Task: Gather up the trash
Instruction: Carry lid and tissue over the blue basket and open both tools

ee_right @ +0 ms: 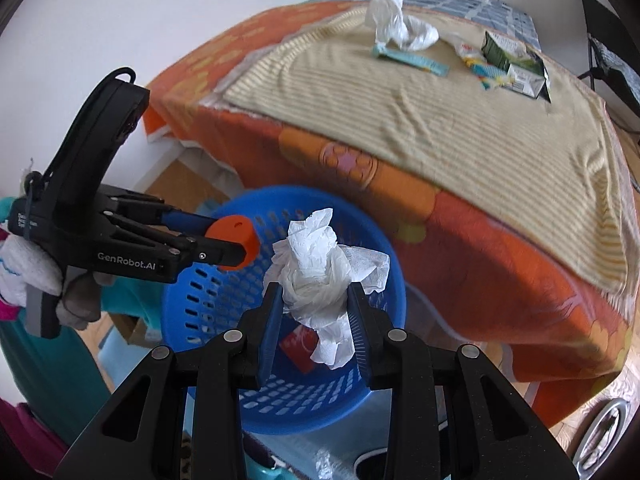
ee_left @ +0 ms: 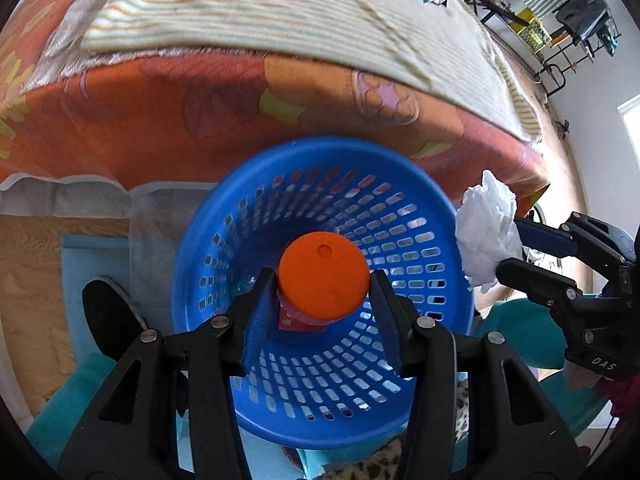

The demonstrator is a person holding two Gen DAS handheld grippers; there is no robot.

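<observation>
A blue perforated basket (ee_left: 404, 196) stands on the floor in front of the bed; it also shows in the right wrist view (ee_right: 224, 308). My left gripper (ee_left: 324, 280) is shut on a round orange lid (ee_left: 324, 274) and holds it over the basket's mouth; the lid also shows in the right wrist view (ee_right: 236, 240). My right gripper (ee_right: 316, 300) is shut on a crumpled white tissue (ee_right: 320, 268) above the basket's right side; the tissue also shows in the left wrist view (ee_left: 488, 232). A red wrapper (ee_right: 298, 344) lies in the basket's bottom.
The bed (ee_right: 460, 216) has an orange flowered cover and a striped cloth (ee_right: 400, 92) on top. On it lie a white plastic bag (ee_right: 396, 20), a light-blue wrapper (ee_right: 412, 60) and a green carton (ee_right: 516, 64). A black slipper (ee_left: 108, 316) lies left of the basket.
</observation>
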